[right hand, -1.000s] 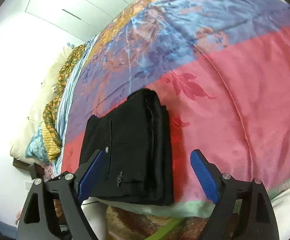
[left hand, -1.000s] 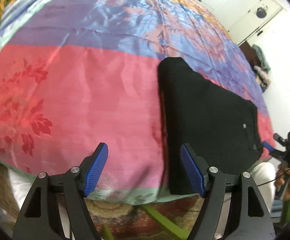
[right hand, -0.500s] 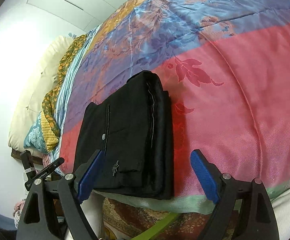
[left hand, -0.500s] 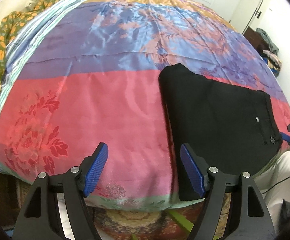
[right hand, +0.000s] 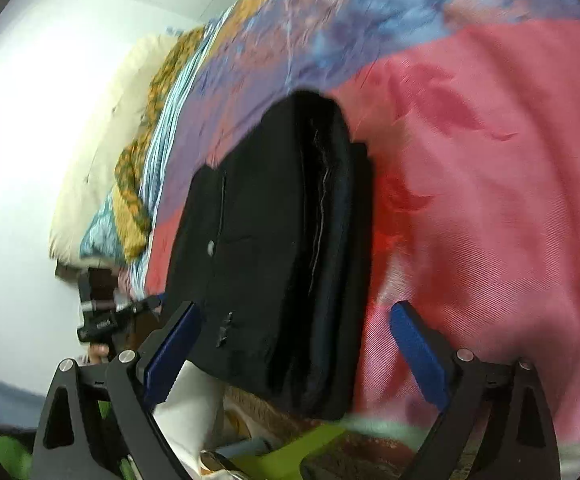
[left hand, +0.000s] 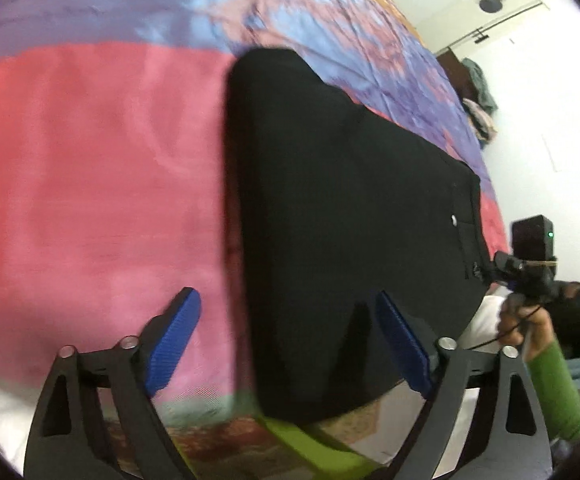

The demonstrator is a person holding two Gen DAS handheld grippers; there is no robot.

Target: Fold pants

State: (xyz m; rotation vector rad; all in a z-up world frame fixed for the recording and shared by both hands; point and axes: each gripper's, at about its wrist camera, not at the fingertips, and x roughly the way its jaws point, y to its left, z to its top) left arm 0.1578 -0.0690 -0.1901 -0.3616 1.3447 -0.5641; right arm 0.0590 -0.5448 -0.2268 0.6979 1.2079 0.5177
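Folded black fabric pants [left hand: 342,216] are lying on the pink-and-blue floral satin bedspread [left hand: 90,184]; the left gripper [left hand: 290,344] and right gripper [right hand: 294,344] are both gaping wide, empty, beside a patterned yellow pillow [right hand: 134,184].

No readable text anywhere here, honestly. The only spot with any print is the black device [right hand: 100,320] at the near left of the right wrist view. It has a small pale marking on its side, but it's way too blurry and tiny to make out a single letter. The same sort of device [left hand: 530,240] at the right of the left wrist view just shows a little green light, no writing. The black pants [left hand: 342,216] have a small pale button but no label or brand tag I can read. The bedspread [right hand: 490,200] is only flower patterns.
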